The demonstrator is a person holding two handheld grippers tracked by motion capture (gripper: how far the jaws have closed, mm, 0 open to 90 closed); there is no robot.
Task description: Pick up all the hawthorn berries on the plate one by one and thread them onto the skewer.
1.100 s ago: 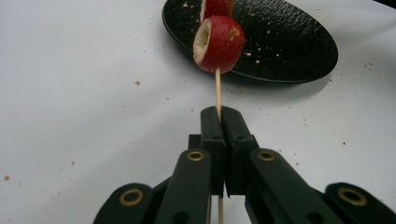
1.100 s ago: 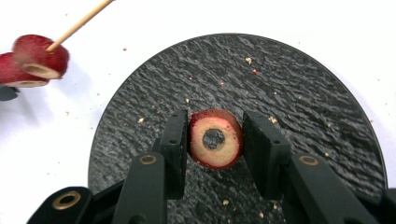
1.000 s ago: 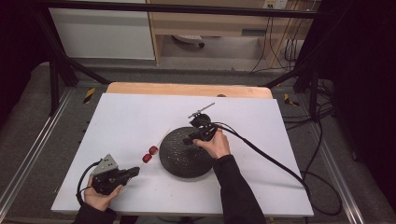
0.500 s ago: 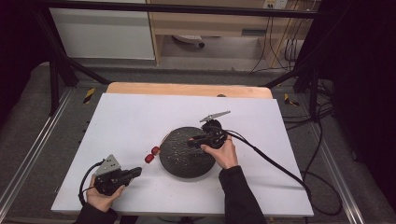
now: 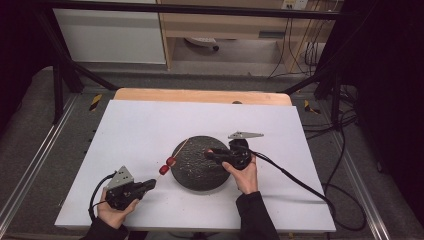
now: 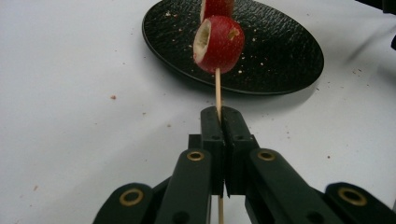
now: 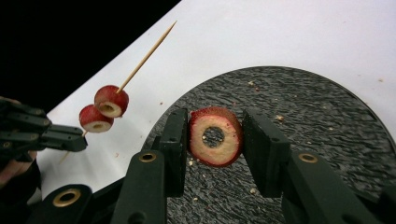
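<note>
Gripping a cored red fruit slice (image 7: 215, 136), the right gripper (image 7: 214, 140) has its jaws pressed on the slice's two sides, cut face and hole turned toward its camera. The slice hangs over the black plate (image 7: 327, 140), clear of its surface as far as the right gripper view shows. In the high view the same gripper (image 5: 212, 154) sits above the plate's (image 5: 195, 170) right half, its jaws pointing left toward the skewer.

The skewer (image 6: 218, 91) is clamped in the left gripper (image 6: 219, 116), whose jaws are pressed together on the thin stick with no gap showing. Two red slices (image 6: 218, 43) are already threaded on it, one just behind the other, above the plate's (image 6: 280, 51) near rim in the left gripper view. In the high view the skewer (image 5: 177, 150) slants up and right from the left gripper (image 5: 149, 184), its bare tip over the plate's left edge, the two slices (image 5: 167, 165) just beside the rim.

Crumbs dot the plate and the white table (image 5: 140, 130) around it. The right gripper's held slice and the skewer tip are near each other but apart.
</note>
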